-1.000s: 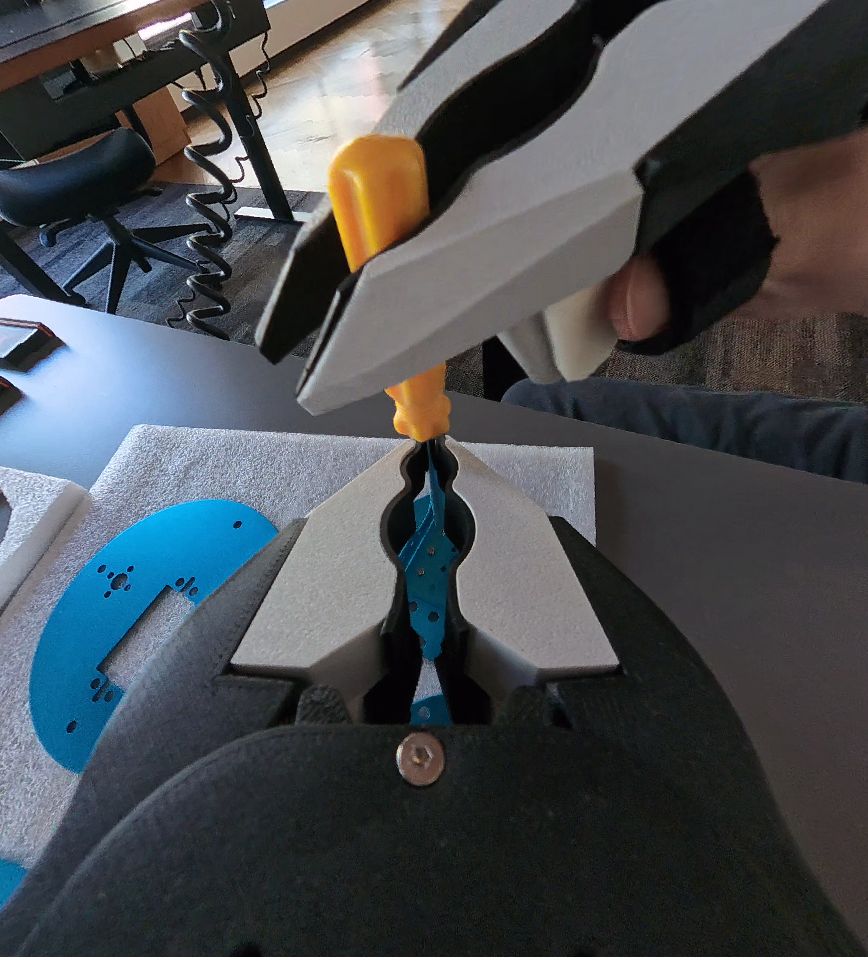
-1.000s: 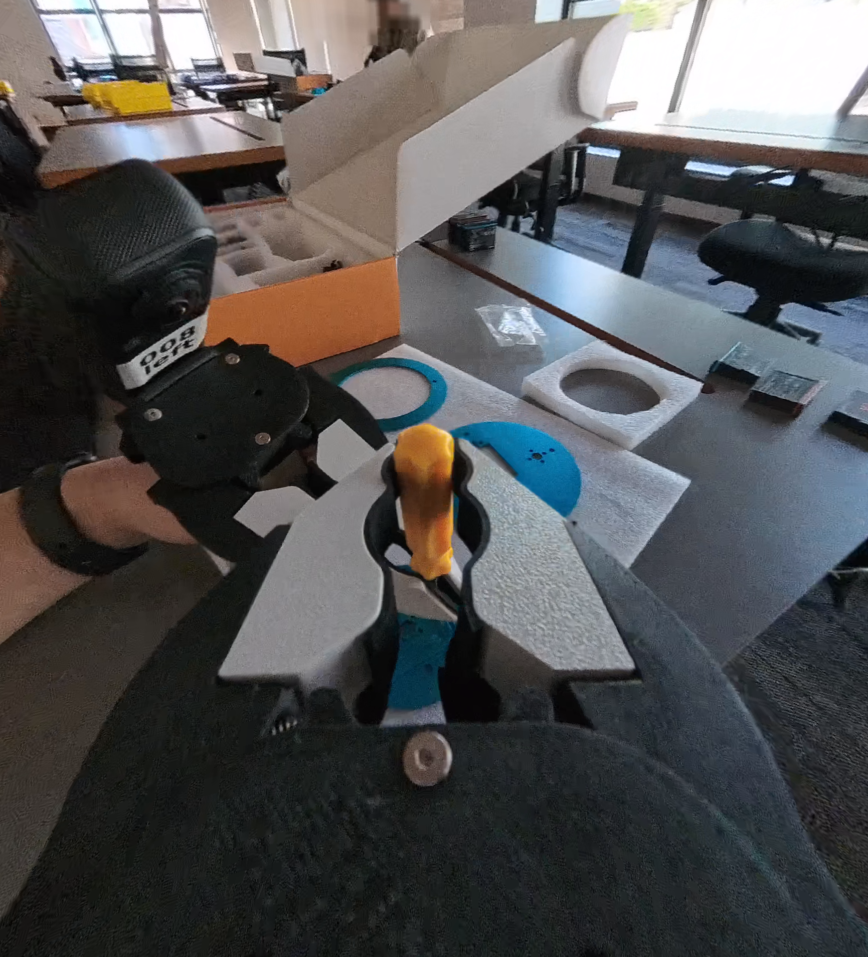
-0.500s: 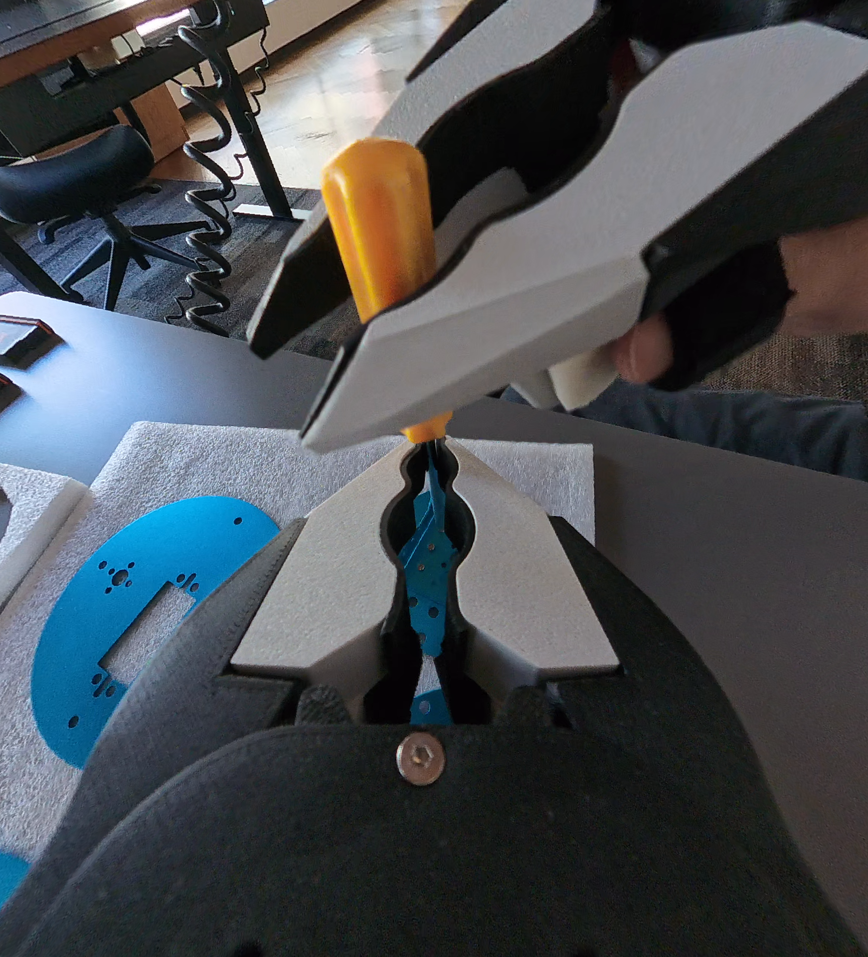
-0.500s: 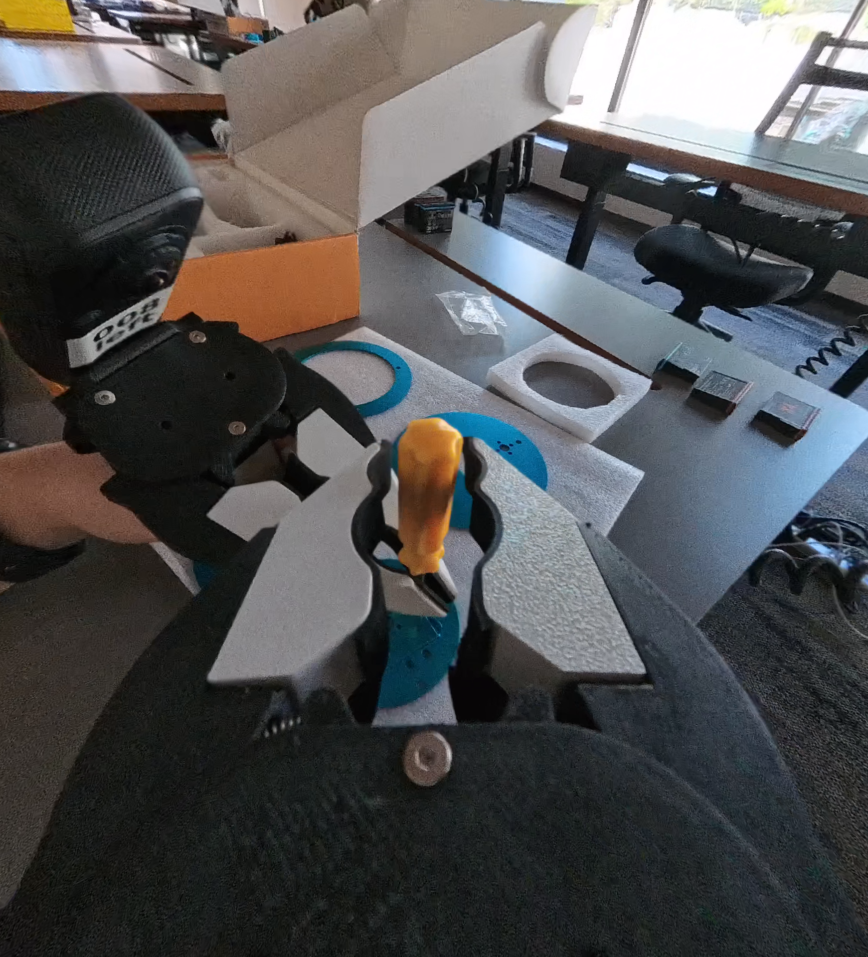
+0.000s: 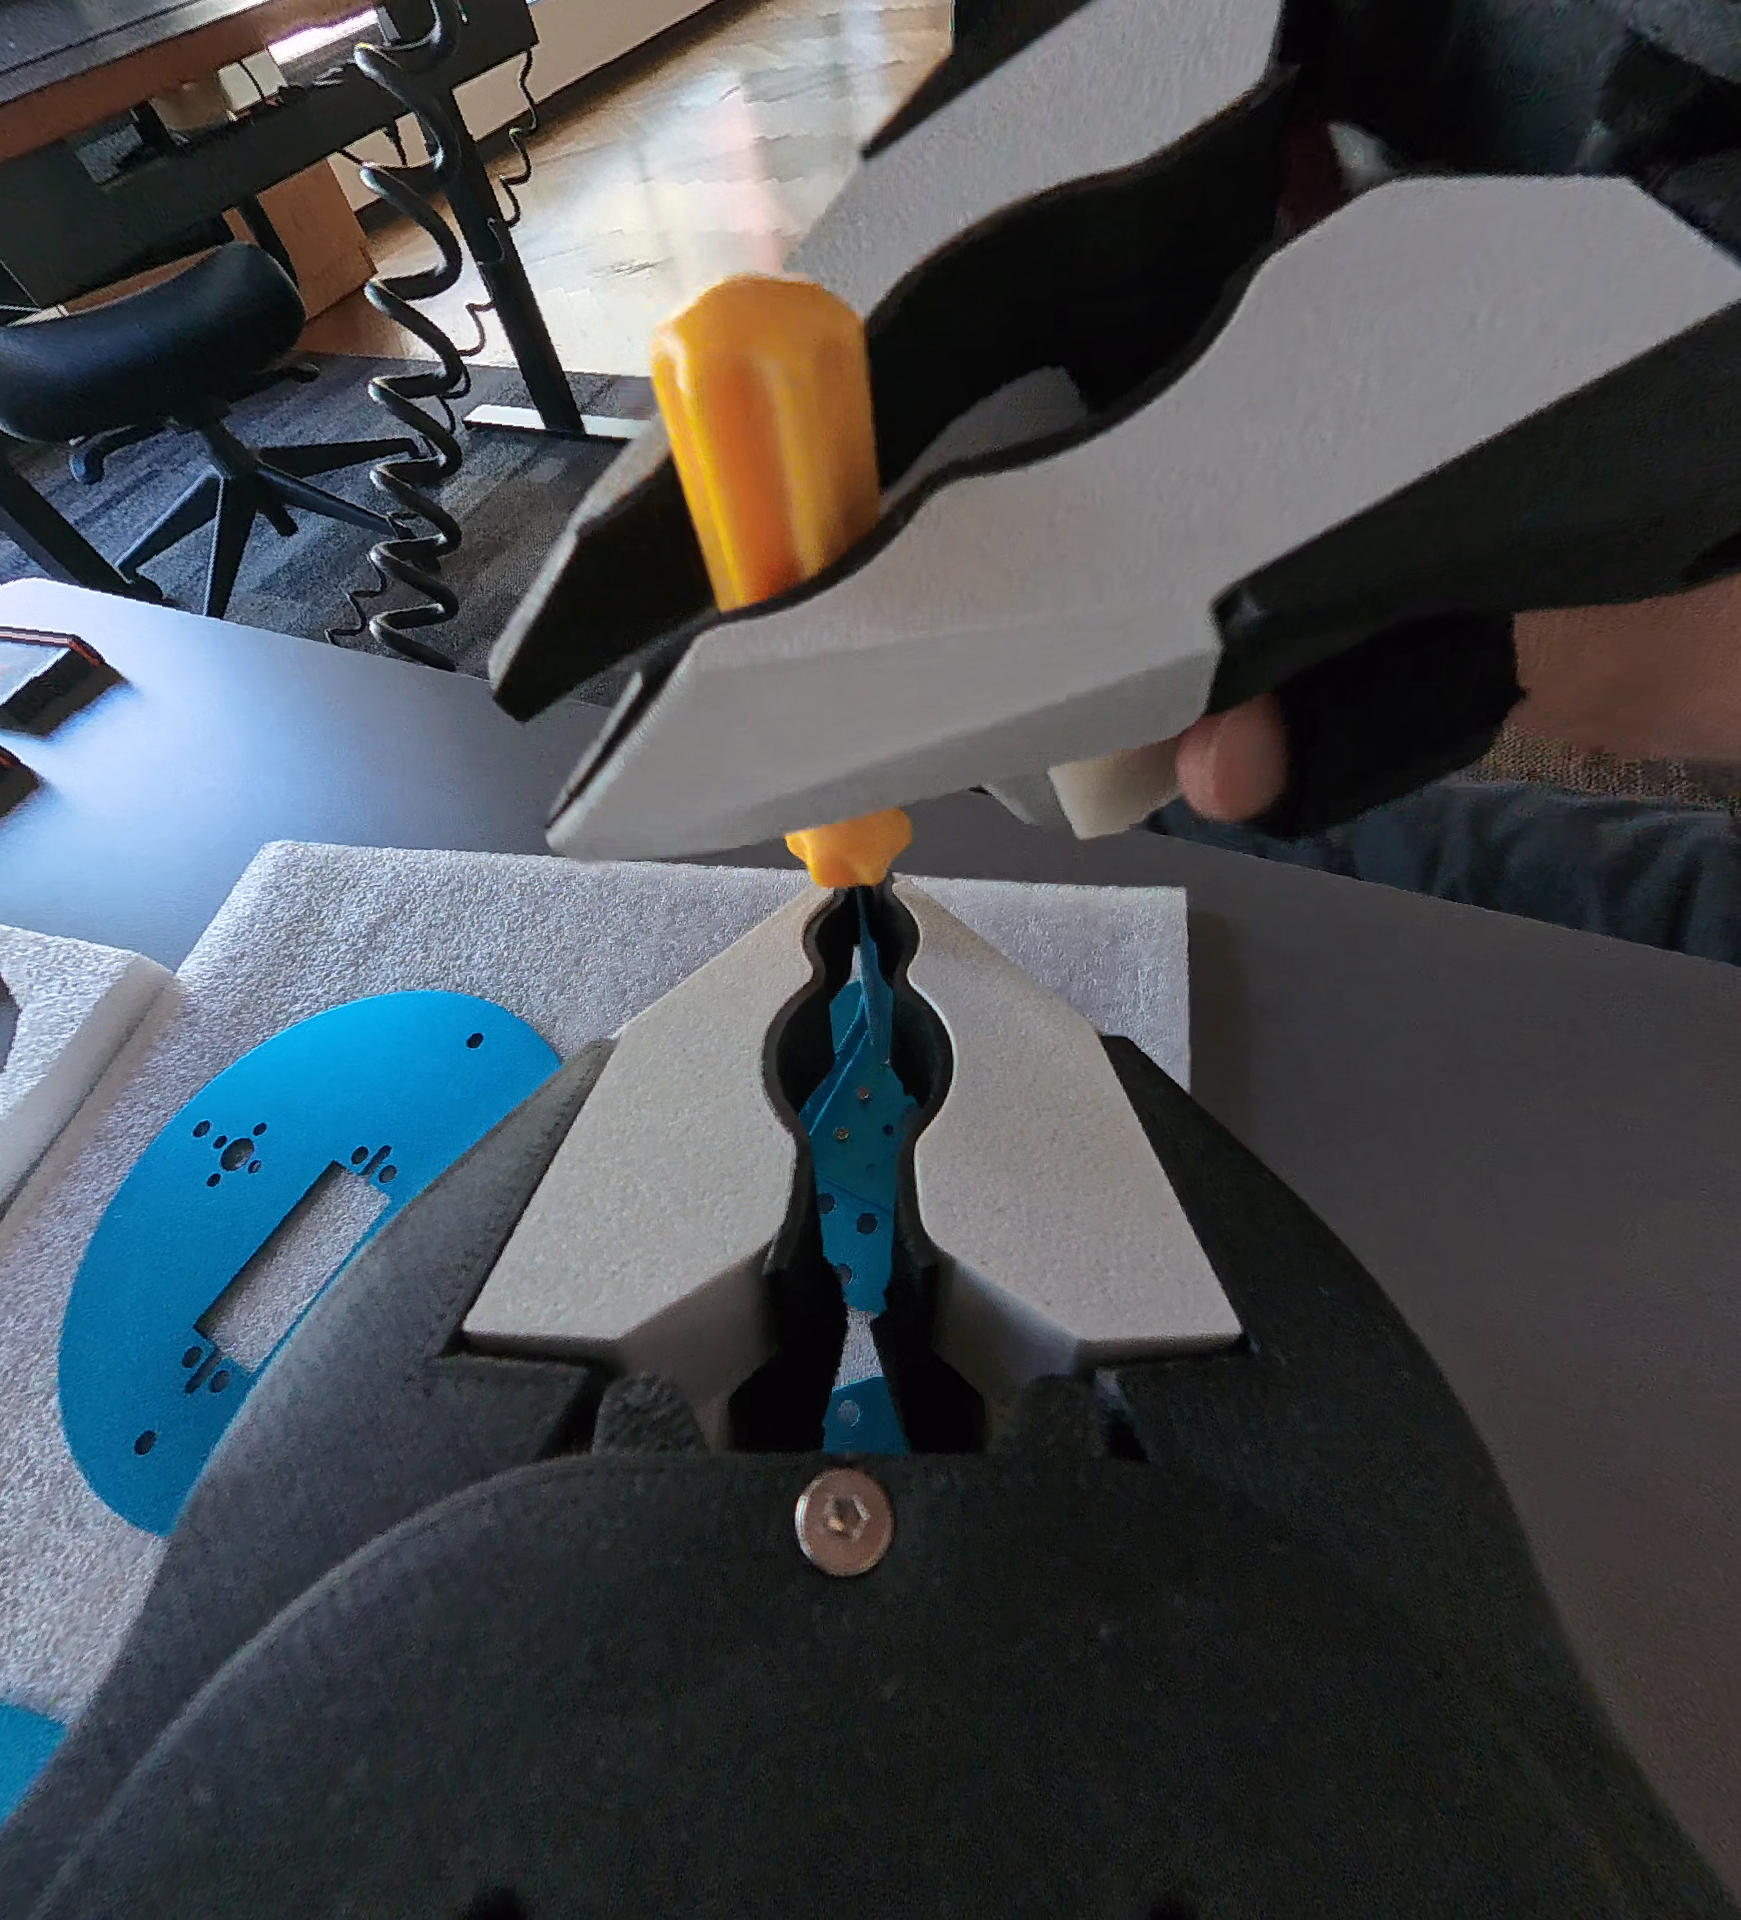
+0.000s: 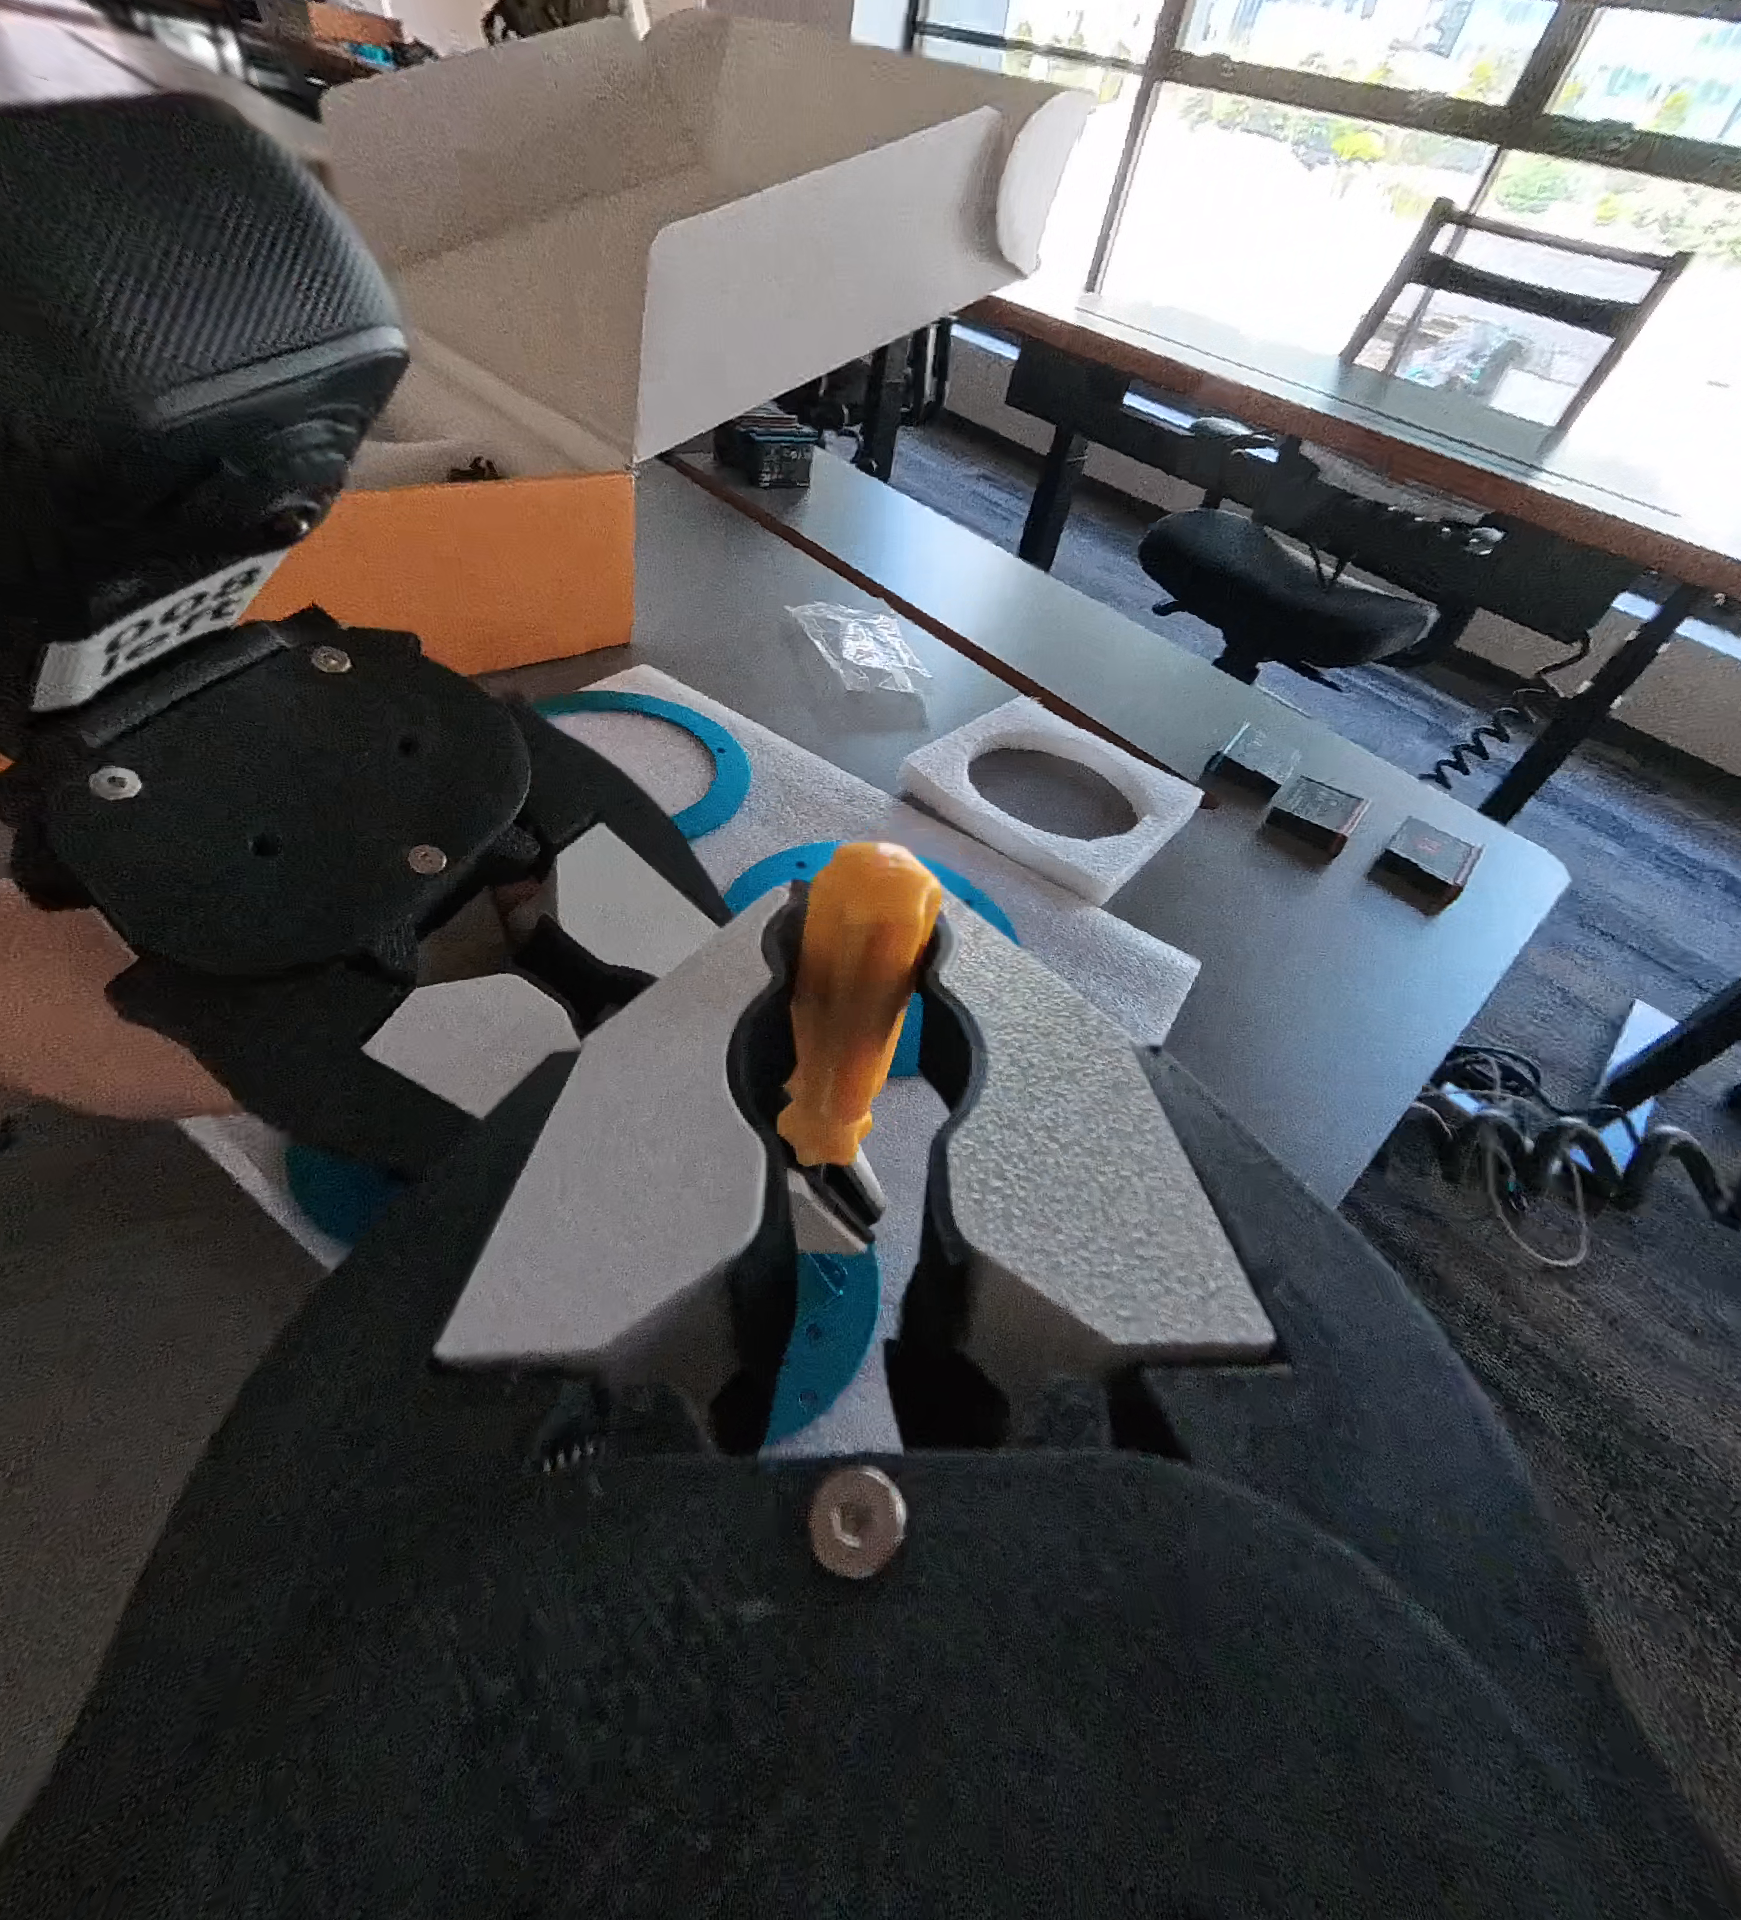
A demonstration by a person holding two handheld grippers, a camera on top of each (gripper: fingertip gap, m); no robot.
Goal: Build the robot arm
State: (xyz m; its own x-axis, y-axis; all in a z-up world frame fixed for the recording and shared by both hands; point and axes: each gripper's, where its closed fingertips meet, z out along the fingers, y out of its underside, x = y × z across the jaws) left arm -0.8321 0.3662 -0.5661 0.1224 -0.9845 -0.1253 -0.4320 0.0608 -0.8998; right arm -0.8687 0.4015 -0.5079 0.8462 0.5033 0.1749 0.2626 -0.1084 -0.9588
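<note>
My left gripper (image 5: 861, 904) is shut on a thin blue perforated metal plate (image 5: 861, 1143), held edge-on between its fingers above a white foam sheet (image 5: 637, 935). My right gripper (image 6: 861, 925) is shut on an orange-handled screwdriver (image 6: 845, 1018). In the left wrist view the right gripper (image 5: 533, 769) comes in from the upper right. It holds the screwdriver (image 5: 762, 447) nearly upright, and the screwdriver's lower end meets the plate's top edge at my left fingertips. In the right wrist view, the left gripper (image 6: 835, 1195) sits just under the screwdriver tip.
A blue half-round plate with a rectangular cutout (image 5: 253, 1195) and a blue ring (image 6: 710, 748) lie on the foam sheet. Beyond are a foam square with a round hole (image 6: 1053, 800), small black boxes (image 6: 1313, 810), a plastic bag (image 6: 855, 655) and an open orange box (image 6: 492, 582). Across from one pair of fingers to the other is roughly 7 cm.
The right gripper has swung round the screwdriver and come closer to the left camera, its handle now leaning slightly. The left gripper and its blue plate have stayed in place.
</note>
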